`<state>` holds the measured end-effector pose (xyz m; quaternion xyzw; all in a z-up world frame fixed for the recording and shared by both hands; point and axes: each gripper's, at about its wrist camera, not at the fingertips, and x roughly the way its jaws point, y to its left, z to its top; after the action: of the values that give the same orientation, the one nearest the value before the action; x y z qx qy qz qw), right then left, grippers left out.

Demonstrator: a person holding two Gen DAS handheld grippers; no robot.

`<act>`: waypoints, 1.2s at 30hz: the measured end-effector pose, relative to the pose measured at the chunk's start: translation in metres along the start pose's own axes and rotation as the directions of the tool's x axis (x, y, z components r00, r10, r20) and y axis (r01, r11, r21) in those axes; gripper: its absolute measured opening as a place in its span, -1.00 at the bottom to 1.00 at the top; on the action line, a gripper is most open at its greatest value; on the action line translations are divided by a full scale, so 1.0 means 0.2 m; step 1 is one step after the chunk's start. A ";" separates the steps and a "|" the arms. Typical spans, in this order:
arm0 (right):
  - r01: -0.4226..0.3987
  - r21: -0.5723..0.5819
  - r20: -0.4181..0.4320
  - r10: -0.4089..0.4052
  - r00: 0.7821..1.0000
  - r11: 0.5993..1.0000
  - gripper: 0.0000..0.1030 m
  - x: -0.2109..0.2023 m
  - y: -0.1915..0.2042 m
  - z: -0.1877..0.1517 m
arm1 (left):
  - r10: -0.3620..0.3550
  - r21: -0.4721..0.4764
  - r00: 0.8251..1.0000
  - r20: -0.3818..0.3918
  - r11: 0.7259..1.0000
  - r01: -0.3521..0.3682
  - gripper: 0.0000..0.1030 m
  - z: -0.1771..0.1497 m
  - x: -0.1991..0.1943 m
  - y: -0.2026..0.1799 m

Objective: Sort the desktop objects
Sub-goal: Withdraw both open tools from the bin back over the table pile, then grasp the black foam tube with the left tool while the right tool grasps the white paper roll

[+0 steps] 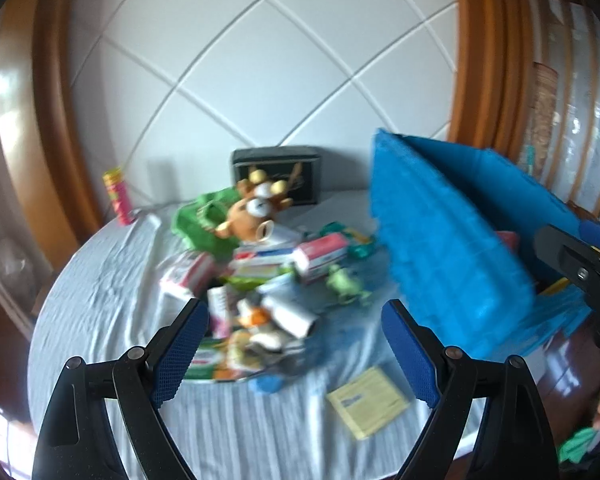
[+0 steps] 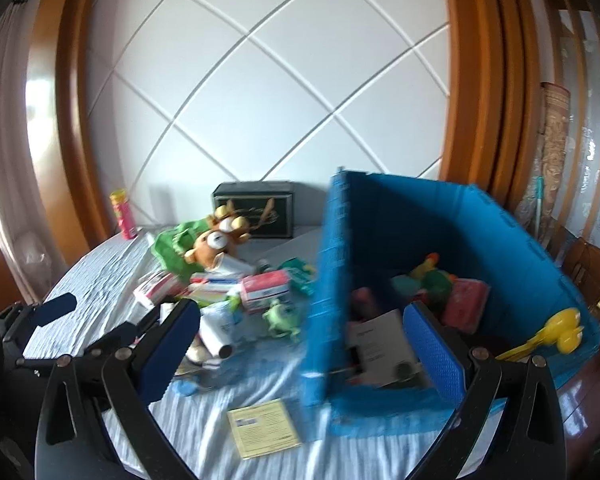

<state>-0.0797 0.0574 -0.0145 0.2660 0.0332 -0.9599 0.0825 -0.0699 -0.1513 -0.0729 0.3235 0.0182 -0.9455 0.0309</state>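
Sprawling beside the blue crate [image 2: 416, 216], jumbled toys and boxes [image 1: 256, 276] face both spread claws.

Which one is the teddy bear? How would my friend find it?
Start at the big blue crate and look left to the heap of boxes. The teddy bear sits atop its far side, before the dark box. It's the only brown, furry thing.

A white panelled wall [image 2: 260, 92] with crossing diagonal grooves stands behind, framed by orange-brown wooden mouldings [image 2: 476, 80].
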 end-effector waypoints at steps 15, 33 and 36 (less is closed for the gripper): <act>-0.185 -0.094 -0.160 0.169 0.973 0.978 1.00 0.46 0.44 -0.10 | 0.214 -0.154 0.959 -0.187 0.958 -0.244 0.73 -0.16 0.40 0.67; -0.290 -0.086 -0.418 0.230 0.879 0.953 1.00 1.17 0.56 -0.36 | 0.249 -0.155 0.890 -0.381 0.932 -0.328 0.73 -0.35 0.85 0.85; -0.259 -0.069 -0.435 0.204 0.877 0.963 1.00 1.22 0.55 -0.38 | 0.223 -0.128 0.896 -0.385 0.948 -0.291 0.73 -0.31 0.94 0.86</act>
<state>-0.2290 -0.0767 -0.2076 0.4646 0.0784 -0.8581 0.2042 -0.1683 -0.3287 -0.2406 0.4892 0.0668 -0.8505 0.1814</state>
